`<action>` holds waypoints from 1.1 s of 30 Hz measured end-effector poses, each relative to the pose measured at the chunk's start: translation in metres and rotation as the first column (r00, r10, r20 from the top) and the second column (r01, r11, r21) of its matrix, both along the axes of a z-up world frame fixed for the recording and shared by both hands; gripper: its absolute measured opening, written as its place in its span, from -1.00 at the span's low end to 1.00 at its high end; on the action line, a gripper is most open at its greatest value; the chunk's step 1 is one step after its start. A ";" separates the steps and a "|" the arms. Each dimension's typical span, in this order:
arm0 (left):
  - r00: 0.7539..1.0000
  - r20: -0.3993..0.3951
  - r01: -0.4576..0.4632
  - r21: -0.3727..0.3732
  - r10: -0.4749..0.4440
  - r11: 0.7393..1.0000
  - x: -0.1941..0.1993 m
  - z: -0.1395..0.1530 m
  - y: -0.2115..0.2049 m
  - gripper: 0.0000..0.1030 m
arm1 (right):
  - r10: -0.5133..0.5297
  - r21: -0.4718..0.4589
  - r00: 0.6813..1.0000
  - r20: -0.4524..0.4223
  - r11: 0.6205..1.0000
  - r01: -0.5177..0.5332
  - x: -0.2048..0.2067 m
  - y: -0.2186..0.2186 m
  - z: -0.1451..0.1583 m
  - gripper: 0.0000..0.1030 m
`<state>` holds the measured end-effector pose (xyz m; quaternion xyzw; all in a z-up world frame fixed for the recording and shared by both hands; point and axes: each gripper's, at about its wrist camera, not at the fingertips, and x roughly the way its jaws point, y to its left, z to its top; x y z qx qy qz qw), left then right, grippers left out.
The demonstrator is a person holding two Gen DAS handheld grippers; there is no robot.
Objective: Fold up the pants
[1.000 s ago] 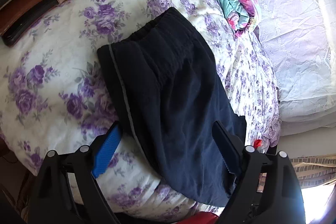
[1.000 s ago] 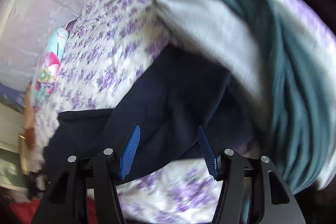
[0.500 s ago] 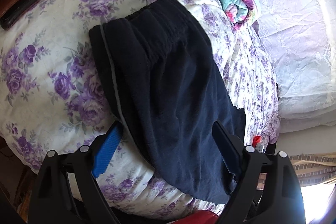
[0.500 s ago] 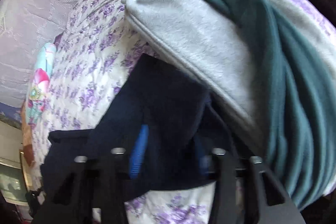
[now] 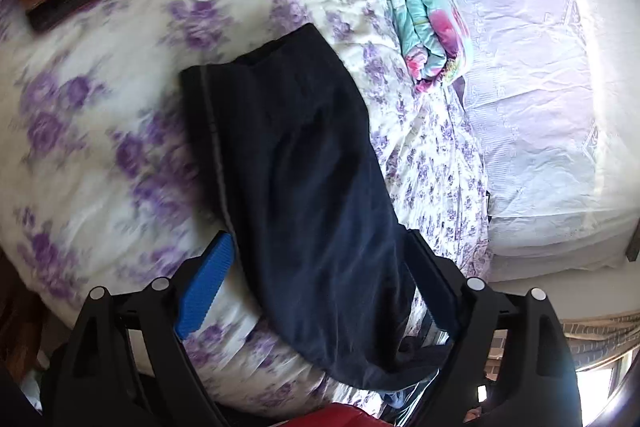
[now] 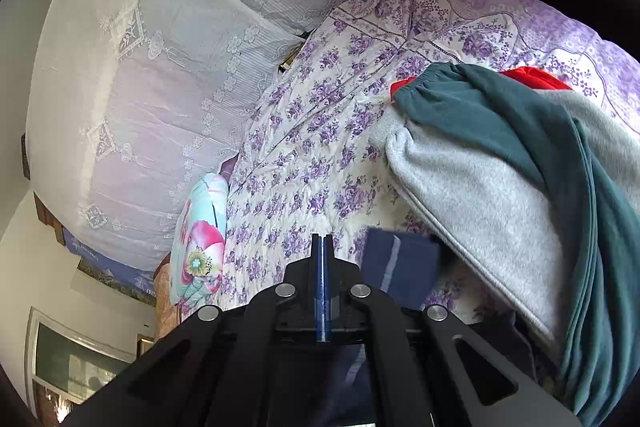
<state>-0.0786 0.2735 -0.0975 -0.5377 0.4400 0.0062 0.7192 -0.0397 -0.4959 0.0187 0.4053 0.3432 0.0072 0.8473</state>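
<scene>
Navy pants [image 5: 304, 187], folded lengthwise, grey-striped.

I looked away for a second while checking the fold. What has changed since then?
The right gripper snapped shut and swung up; dark pants fabric sits beside and under it, a grip unclear. The left gripper stayed open over the pants on the floral quilt.

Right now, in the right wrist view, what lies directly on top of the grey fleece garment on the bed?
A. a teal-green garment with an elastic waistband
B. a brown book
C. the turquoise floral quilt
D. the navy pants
A: the teal-green garment is draped across the grey fleece garment, its gathered waistband at the upper end; the navy pants lie lower, beside the grey edge.
</scene>
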 end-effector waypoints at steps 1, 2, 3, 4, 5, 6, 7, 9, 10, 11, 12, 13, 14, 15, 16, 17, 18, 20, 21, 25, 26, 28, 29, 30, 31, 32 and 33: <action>1.000 -0.014 0.004 0.004 -0.004 1.000 0.003 -0.002 -0.001 0.63 | 0.018 0.004 0.999 -0.028 1.000 -0.018 0.002 0.000 -0.005 -0.98; 1.000 -0.021 0.003 0.006 -0.003 1.000 0.006 -0.005 -0.001 0.63 | 0.034 0.019 0.997 -0.065 0.999 -0.033 -0.004 0.001 -0.014 -0.90; 1.000 -0.020 -0.005 0.005 0.005 1.000 0.008 -0.006 -0.002 0.62 | 0.038 0.026 0.993 -0.108 0.999 -0.035 -0.005 0.004 -0.026 -0.90; 1.000 -0.020 -0.009 0.003 0.009 1.000 0.008 -0.007 -0.002 0.62 | 0.043 0.026 0.989 -0.142 0.999 -0.040 -0.010 0.011 -0.039 -0.90; 1.000 -0.021 -0.011 0.004 0.011 1.000 0.010 -0.006 -0.002 0.61 | 0.046 0.027 0.986 -0.157 0.999 -0.042 -0.013 0.014 -0.046 -0.90; 1.000 -0.028 -0.008 0.008 0.008 1.000 0.010 -0.005 -0.002 0.57 | 0.049 0.038 0.984 -0.174 0.998 -0.043 -0.017 0.018 -0.054 -0.90; 0.999 -0.036 -0.002 0.008 0.003 1.000 0.011 -0.004 -0.001 0.54 | 0.052 0.053 0.981 -0.185 0.998 -0.043 -0.021 0.020 -0.061 -0.89; 0.999 -0.054 -0.001 0.026 0.003 1.000 0.011 -0.001 0.006 0.53 | 0.058 0.085 0.975 -0.214 0.996 -0.040 -0.026 0.024 -0.073 -0.83; 0.998 -0.055 -0.014 0.048 0.017 0.999 0.009 0.004 0.013 0.53 | 0.060 0.091 0.974 -0.220 0.995 -0.041 -0.028 0.024 -0.076 -0.81; 0.998 -0.047 -0.025 0.058 0.028 0.998 0.008 0.008 0.016 0.53 | 0.061 0.094 0.973 -0.224 0.995 -0.041 -0.029 0.025 -0.078 -0.71; 0.998 -0.031 -0.045 0.064 0.047 0.997 0.007 0.013 0.024 0.54 | 0.059 0.092 0.972 -0.229 0.995 -0.039 -0.031 0.026 -0.079 -0.54; 0.998 -0.019 -0.059 0.063 0.060 0.996 0.007 0.017 0.029 0.54 | 0.055 0.091 0.972 -0.230 0.995 -0.035 -0.032 0.027 -0.079 -0.44; 0.998 -0.010 -0.067 0.057 0.068 0.996 0.008 0.020 0.033 0.54 | 0.051 0.091 0.972 -0.229 0.995 -0.031 -0.033 0.027 -0.080 -0.29; 0.998 -0.013 -0.063 0.054 0.064 0.997 0.011 0.020 0.036 0.54 | 0.051 0.097 0.973 -0.226 0.995 -0.030 -0.033 0.029 -0.080 -0.25; 0.998 -0.023 -0.056 0.060 0.057 0.997 0.015 0.019 0.036 0.54 | 0.055 0.102 0.973 -0.224 0.994 -0.033 -0.033 0.030 -0.080 -0.25; 0.998 -0.040 -0.047 0.077 0.050 0.996 0.018 0.017 0.036 0.54 | 0.060 0.105 0.973 -0.223 0.994 -0.037 -0.032 0.031 -0.080 -0.25; 0.997 -0.064 -0.043 0.098 0.049 0.994 0.021 0.014 0.036 0.54 | 0.065 0.105 0.973 -0.222 0.994 -0.043 -0.032 0.033 -0.080 -0.25; 0.996 -0.077 -0.040 0.088 0.046 0.995 0.023 0.007 0.035 0.53 | 0.074 0.102 0.973 -0.219 0.993 -0.052 -0.032 0.035 -0.078 -0.25; 0.996 -0.081 -0.033 0.082 0.040 0.996 0.025 0.002 0.033 0.53 | 0.076 0.098 0.973 -0.218 0.994 -0.055 -0.033 0.036 -0.077 -0.25; 0.994 -0.110 0.005 0.153 0.012 0.988 0.041 -0.005 0.023 0.19 | 0.085 0.084 0.967 -0.240 0.994 -0.067 -0.034 0.041 -0.083 -0.25; 0.993 -0.117 0.010 0.180 0.011 0.984 0.043 -0.003 0.020 0.13 | 0.092 0.075 0.962 -0.256 0.994 -0.075 -0.034 0.044 -0.086 -0.25; 0.992 -0.122 0.055 0.248 -0.025 0.967 0.047 0.003 0.017 -0.39 | 0.100 0.064 0.955 -0.278 0.994 -0.085 -0.033 0.048 -0.090 -0.25; 0.991 -0.126 0.077 0.265 -0.045 0.961 0.048 0.004 0.017 -0.46 | 0.100 0.058 0.952 -0.291 0.995 -0.087 -0.033 0.050 -0.093 -0.25; 0.989 -0.138 0.089 0.268 -0.053 0.959 0.048 0.003 0.020 -0.46 | 0.096 0.049 0.948 -0.304 0.995 -0.085 -0.033 0.051 -0.096 -0.25; 0.988 -0.144 0.086 0.251 -0.050 0.964 0.047 0.001 0.023 -0.46 | 0.094 0.039 0.944 -0.317 0.995 -0.086 -0.032 0.052 -0.098 -0.25; 0.989 -0.143 0.078 0.235 -0.045 0.969 0.045 -0.001 0.025 -0.46 | 0.099 0.029 0.939 -0.329 0.995 -0.094 -0.029 0.054 -0.101 -0.25; 0.990 -0.139 0.064 0.221 -0.034 0.973 0.045 -0.002 0.026 -0.46 | 0.107 0.015 0.933 -0.344 0.994 -0.108 -0.026 0.058 -0.103 -0.25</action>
